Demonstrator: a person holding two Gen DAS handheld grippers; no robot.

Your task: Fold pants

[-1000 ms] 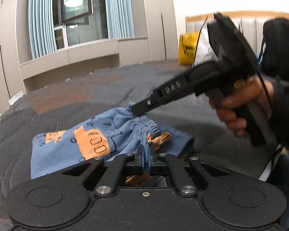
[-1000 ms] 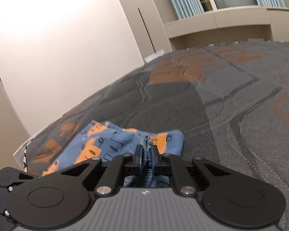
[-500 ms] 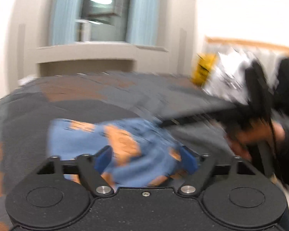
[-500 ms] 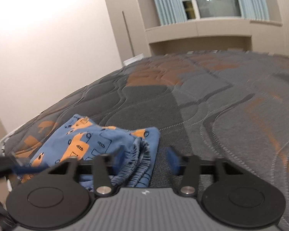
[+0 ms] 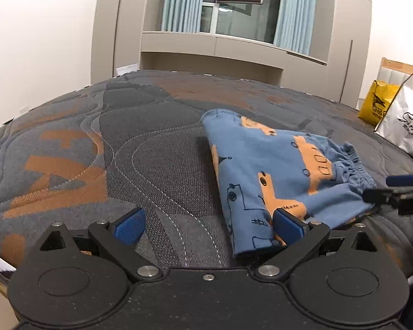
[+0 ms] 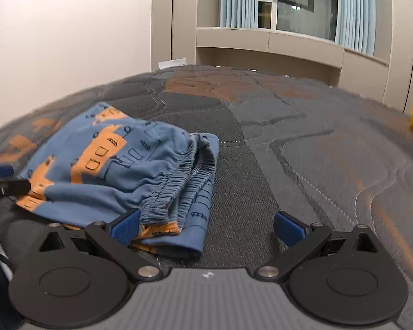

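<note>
A second before, both tools were clamped on the waistband; both jaws had just been opening, and the left gripper (image 5: 208, 227) and right gripper (image 6: 208, 225) stood wide apart, gripping nothing. The pants (image 5: 275, 170), blue with orange print, lay released and folded on the quilted bed (image 5: 140, 159), waistband toward the right gripper. A yellow bag (image 5: 377, 106) and a white bag (image 5: 404, 126) stood at the bed's far right; contents not visible.

Grey-and-orange quilted bed (image 5: 157, 165); folded blue pants (image 5: 278, 170) lying on it; yellow bag (image 5: 377, 104), white bag (image 5: 407, 126) at far edge.
</note>
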